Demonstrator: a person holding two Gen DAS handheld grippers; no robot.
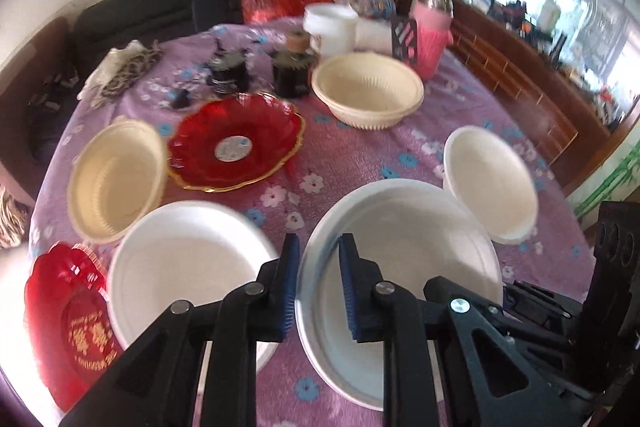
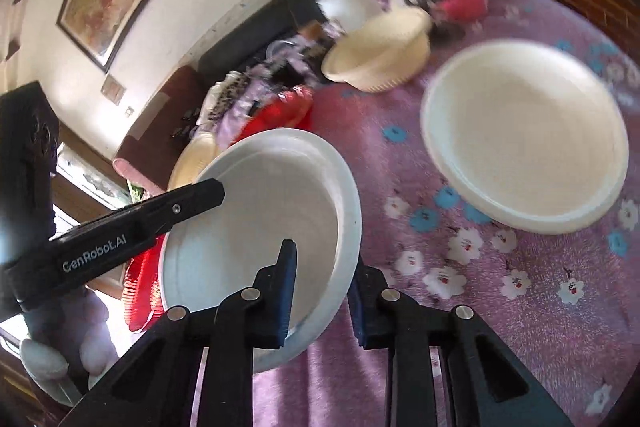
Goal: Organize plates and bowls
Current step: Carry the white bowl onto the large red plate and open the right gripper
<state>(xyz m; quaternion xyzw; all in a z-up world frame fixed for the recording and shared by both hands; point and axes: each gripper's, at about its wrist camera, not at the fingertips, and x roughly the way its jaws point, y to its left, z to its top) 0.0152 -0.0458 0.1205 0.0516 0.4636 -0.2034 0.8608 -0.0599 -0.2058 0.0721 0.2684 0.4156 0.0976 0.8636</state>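
Both grippers are clamped on one white plate [image 1: 408,259]: left gripper [image 1: 318,285] pinches its near-left rim, right gripper [image 2: 322,293] the opposite edge. Crowding it on the purple tablecloth [image 1: 360,155]: another white plate [image 1: 188,263], small white bowl [image 1: 492,183], red dish [image 1: 236,143], cream bowl [image 1: 368,89].
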